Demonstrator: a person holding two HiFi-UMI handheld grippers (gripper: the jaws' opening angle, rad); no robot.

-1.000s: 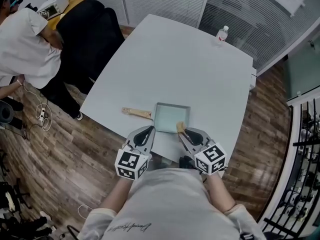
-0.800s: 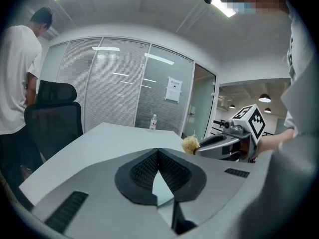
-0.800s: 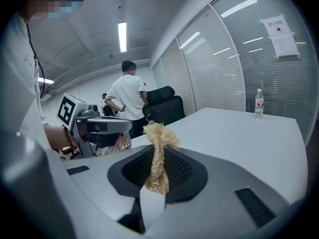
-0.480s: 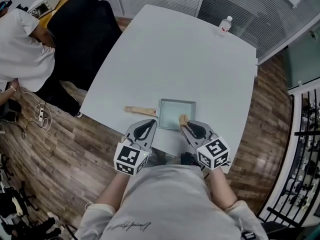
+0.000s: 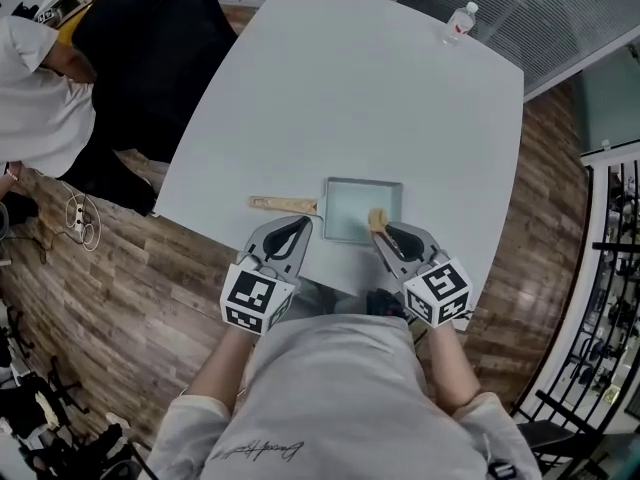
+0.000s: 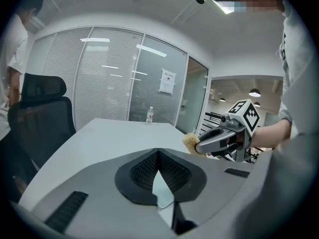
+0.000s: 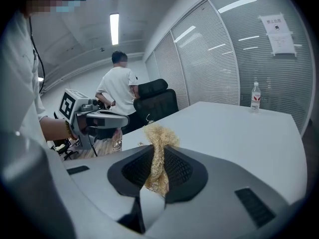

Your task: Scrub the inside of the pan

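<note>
Over the last second the right gripper [image 5: 386, 232] had carried its scrubber [image 5: 378, 218], a tuft of tan fibre pinched tight between the jaws, from the near rim of the square pan [image 5: 350, 208] further in. It now stood over the right part of the pan's pale floor. The pan itself seemed not to have shifted on the white table [image 5: 330, 98]. It lay close to the near edge, its wooden handle [image 5: 283, 204] pointing to the person's left. The left gripper [image 5: 297, 225] had stayed where it was, just beside the pan's near left corner and apart from the handle, its jaws pressed together on nothing (so the pan was not being steadied). Whether the fibres already touched the floor could not be told from above, and the right gripper view showed only the tuft and the table beyond it. By my judgement the approach was done and the scrubbing was at its very start. With the pan unheld, hard strokes might push it along the table.
</note>
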